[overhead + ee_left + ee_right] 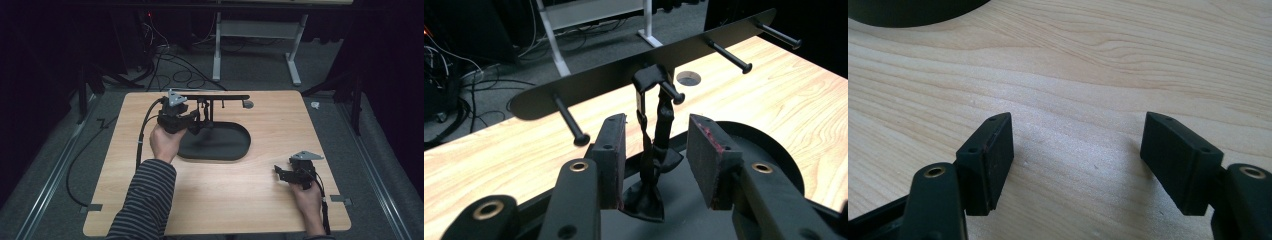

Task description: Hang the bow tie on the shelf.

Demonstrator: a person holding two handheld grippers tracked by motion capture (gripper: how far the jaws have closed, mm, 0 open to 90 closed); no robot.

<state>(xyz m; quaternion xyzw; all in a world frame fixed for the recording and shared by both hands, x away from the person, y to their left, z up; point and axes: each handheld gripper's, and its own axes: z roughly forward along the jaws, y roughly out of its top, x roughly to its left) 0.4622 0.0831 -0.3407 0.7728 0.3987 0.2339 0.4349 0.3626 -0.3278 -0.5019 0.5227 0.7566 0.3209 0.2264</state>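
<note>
Strap [650, 150] on peg [672, 93], between left fingers [611, 160]

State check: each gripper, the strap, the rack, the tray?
left gripper: open, pads either side of the strap, not pressing it
right gripper: open, nothing between the pads, low over the table
black strap: hung by its loop on a peg, dangling
peg rack: upright, other pegs bare
black tray: flat on table

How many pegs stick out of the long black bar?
4. On the long black metal bar: one at its left end, one in the middle holding the black strap, and two toward the right. More may be hidden.
</note>
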